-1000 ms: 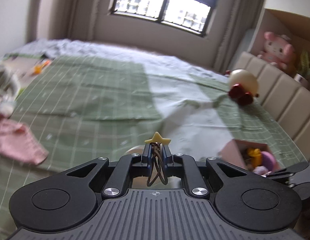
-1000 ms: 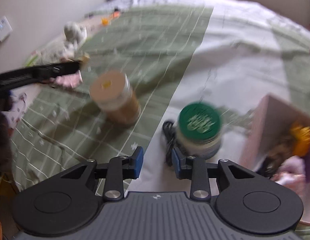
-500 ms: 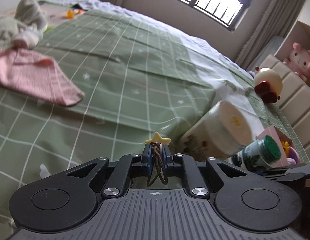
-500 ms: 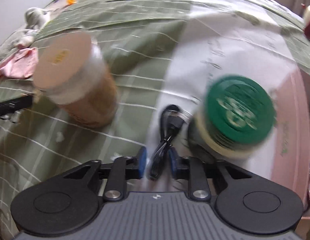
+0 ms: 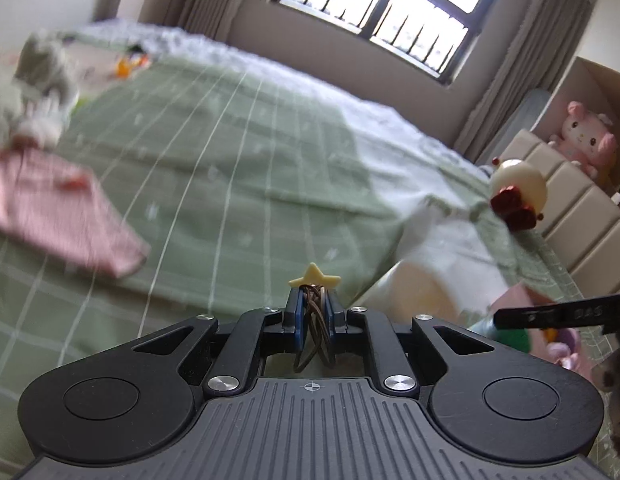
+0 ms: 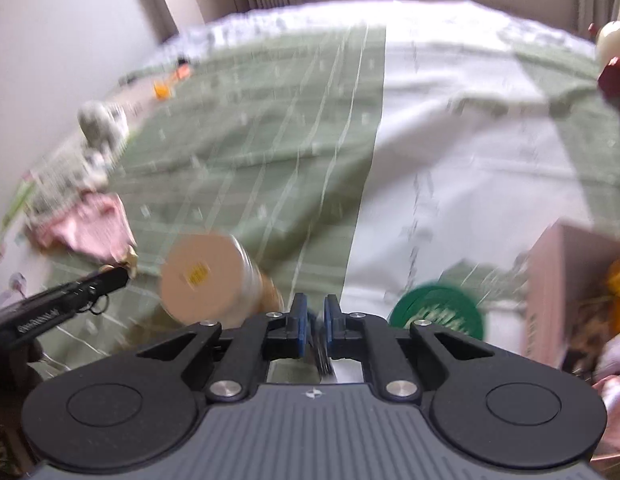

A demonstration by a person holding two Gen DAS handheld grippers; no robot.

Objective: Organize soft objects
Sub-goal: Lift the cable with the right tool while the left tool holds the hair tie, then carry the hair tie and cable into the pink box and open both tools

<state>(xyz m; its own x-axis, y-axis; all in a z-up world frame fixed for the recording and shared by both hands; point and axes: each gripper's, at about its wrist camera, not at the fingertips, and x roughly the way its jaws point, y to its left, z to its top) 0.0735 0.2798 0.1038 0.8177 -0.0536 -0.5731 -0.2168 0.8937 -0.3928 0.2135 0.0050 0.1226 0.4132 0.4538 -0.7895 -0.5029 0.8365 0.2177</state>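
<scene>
Covering bed (image 5: 238, 184), green checked quilt.

- Left gripper (image 5: 313, 312): black plastic body, ribbed grey top plate with a small crosshair mark, two round recessed discs at the sides, four silver screws on the linkage arms, blue pads (image 5: 296, 316).
- Right gripper (image 6: 313, 320): same black build, blue pads (image 6: 300, 322), silver screws, ribbed plate.
</scene>
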